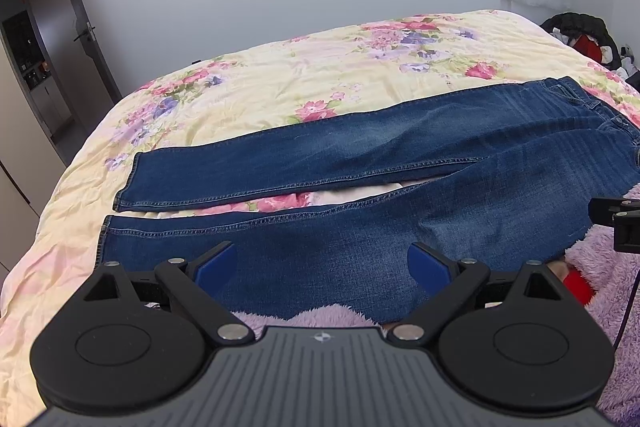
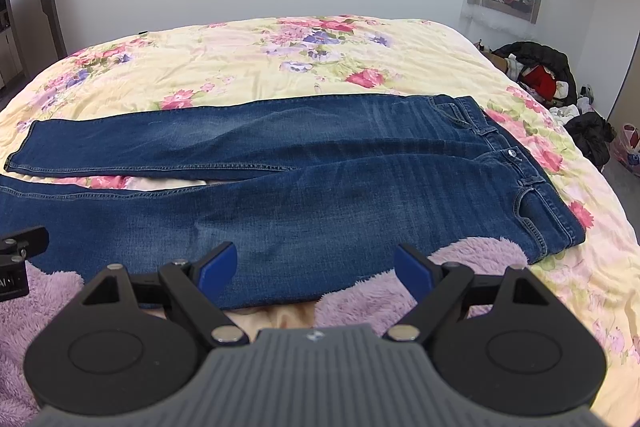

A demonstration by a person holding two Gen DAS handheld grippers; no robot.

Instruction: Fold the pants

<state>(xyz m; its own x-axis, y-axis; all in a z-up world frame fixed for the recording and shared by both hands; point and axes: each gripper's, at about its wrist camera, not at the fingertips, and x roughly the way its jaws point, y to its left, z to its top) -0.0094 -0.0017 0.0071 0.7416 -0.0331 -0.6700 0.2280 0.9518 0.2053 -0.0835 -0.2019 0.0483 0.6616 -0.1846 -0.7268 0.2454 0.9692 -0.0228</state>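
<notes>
On the bed, a pair of blue jeans (image 2: 320,167) was laid flat across the floral quilt (image 2: 240,63), with the front side up. The waistband (image 2: 520,171) was turned to the right side and the two legs ran to the left, parted by a narrow gap where the quilt could be seen. The hems (image 1: 116,195) were seen near the left edge of the bed. The near leg was partly rested on a fluffy purple blanket (image 2: 460,267) that lay along the near edge.

No fold could be seen in the jeans, so the task was judged to be at its very beginning. The left gripper (image 1: 320,265) was held above the near leg, with its blue pads (image 1: 216,267) spread wide and nothing between them. The right gripper (image 2: 316,265) was held above the near edge of the thigh part, likewise released and empty. Neither gripper was seen to touch the denim.

For the next move, it was judged that the near leg should be taken at two places, one by the hem and one by the waistband, and carried over the far leg so that both were matched. The left gripper would need to be moved further toward the hem first. The denim looked stiff and heavy, so a firm pinch on the edge would be needed.

Behind the bed, a plain white wall, a dark door (image 1: 68,27) and a pile of clothes (image 2: 540,75) on the floor were seen.
</notes>
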